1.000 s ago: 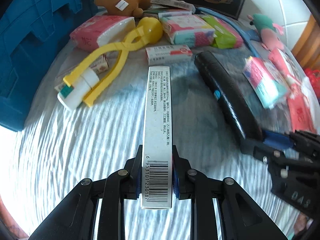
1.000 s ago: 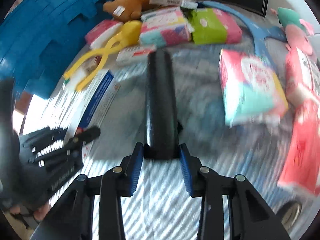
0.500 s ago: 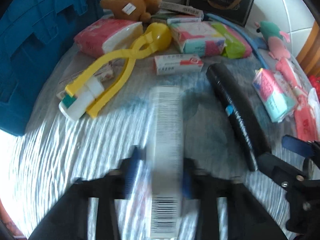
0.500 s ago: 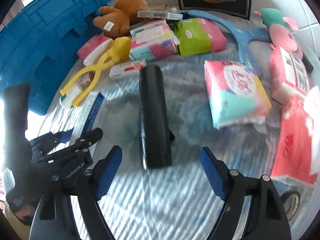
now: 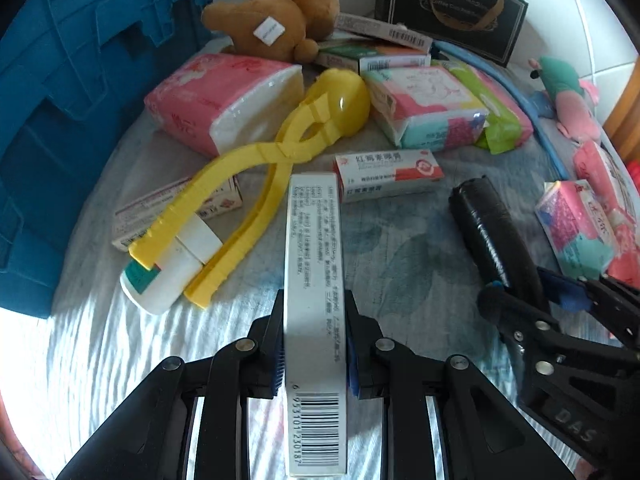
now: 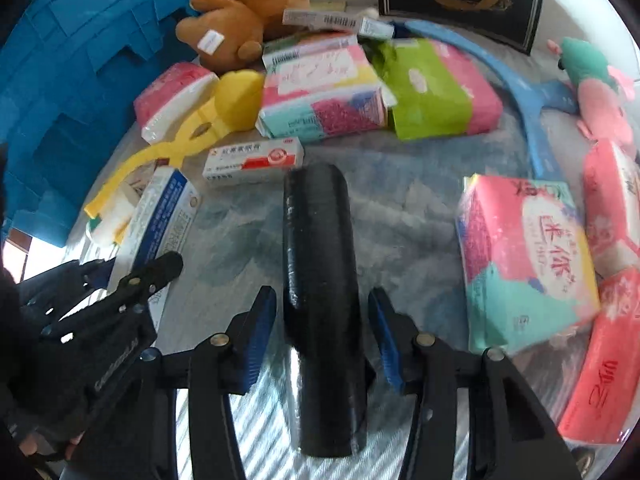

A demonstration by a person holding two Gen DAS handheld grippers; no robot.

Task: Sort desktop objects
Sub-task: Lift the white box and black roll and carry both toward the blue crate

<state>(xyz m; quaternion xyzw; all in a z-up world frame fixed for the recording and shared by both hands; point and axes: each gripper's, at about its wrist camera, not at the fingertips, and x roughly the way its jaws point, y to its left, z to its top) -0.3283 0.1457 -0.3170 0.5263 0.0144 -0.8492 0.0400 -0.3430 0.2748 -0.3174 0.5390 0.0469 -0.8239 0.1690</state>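
Left wrist view shows the long, narrow white cardboard box with a barcode at its near end (image 5: 316, 320) clamped between the blue pads of the left tongs (image 5: 315, 346), gripped by its two broad sides with the thin printed edge turned up. Holding it at the near end leaves most of its length pointing forward, which I judge suits carrying it off to wherever its kind belongs; whether it is off the cloth or resting on it cannot be told from here. In the right wrist view the same box (image 6: 160, 216) shows a blue-striped face.

Just to its right lies the black, glossy cylindrical roll (image 6: 320, 280) on the pale patterned cloth (image 5: 400, 248), which covers what may be a table or a bed. The right tongs (image 6: 322, 336) straddle its near end with a clear gap on each side, so they stand partly apart and grip nothing; that placement fits closing on the roll as well as letting go of it.

Farther out sit a small red-and-white medicine carton (image 5: 388, 172), a yellow plastic scissor-handled ball scoop (image 5: 280, 160) over a white tube with a green band (image 5: 164, 276), several soft tissue packs (image 5: 224, 100), a brown plush bear (image 5: 276, 8) and a blue plastic crate (image 5: 60, 120).

The crate's inside is out of view, so what it holds is unknown. Its left part and the packs at the right edge are cut off, and the right wrist view is blurred at the far right.
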